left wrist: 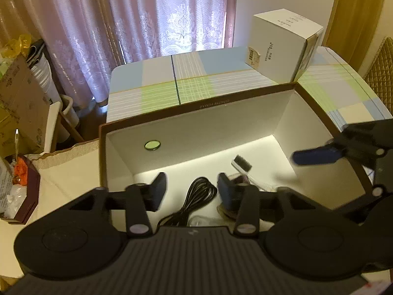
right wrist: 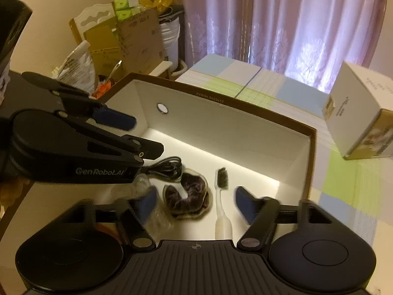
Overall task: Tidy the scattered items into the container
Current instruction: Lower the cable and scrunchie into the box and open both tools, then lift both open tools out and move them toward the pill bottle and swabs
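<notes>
My left tongs and right tongs, both spread and empty, hang over the box on the counter. Inside lie a cable, scrunchie and toothbrush.

Both grippers, left gripper and right gripper, are matte black with blue finger pads, silver pivot screws, round side discs, ribbed bodies; "GenRobot.AI" marks one.
</notes>
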Demonstrator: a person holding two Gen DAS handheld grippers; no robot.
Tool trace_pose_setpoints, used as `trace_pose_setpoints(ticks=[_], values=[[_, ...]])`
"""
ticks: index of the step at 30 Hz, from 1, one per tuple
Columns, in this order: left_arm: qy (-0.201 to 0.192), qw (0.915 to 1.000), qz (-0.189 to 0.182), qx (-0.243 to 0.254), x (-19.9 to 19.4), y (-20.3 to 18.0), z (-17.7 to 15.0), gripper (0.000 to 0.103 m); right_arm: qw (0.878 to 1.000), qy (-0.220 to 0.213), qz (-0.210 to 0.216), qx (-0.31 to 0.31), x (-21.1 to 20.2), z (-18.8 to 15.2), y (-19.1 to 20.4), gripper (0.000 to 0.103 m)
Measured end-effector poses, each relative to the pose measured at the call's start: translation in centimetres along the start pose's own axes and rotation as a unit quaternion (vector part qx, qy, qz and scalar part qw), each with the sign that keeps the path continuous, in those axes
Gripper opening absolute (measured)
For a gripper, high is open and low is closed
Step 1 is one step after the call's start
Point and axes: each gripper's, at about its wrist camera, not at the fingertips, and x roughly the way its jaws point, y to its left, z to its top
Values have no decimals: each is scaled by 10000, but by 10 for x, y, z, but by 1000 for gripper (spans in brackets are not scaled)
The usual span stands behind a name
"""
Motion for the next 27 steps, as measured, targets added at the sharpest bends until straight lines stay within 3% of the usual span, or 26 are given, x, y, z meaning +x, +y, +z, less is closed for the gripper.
trace_pose_setpoints(ticks=[2, 5, 12, 18, 27], values=[[7, 10000, 19, -46, -10, -2, -5, 55, 9999, -95, 87, -78, -14, -7, 3, 85], [-17, 9998, 114, -160, -27, -5, -13, 70, 9998, -144, 159, -60, -34, -17, 6, 92], [-205, 9980, 248, -547, -76, -14, -37, 83, 9984, -443, 342, -71, -83, -48, 15, 101], [-295, 9960, 486, -696, -116, -30, -61, 90, 9981, -510, 349, -27, -118, -73, 21, 101], [-264, 9941, 516, -913, -161, -57, -97, 92, 9977, -545, 348, -218, -156, -105, 33, 101]])
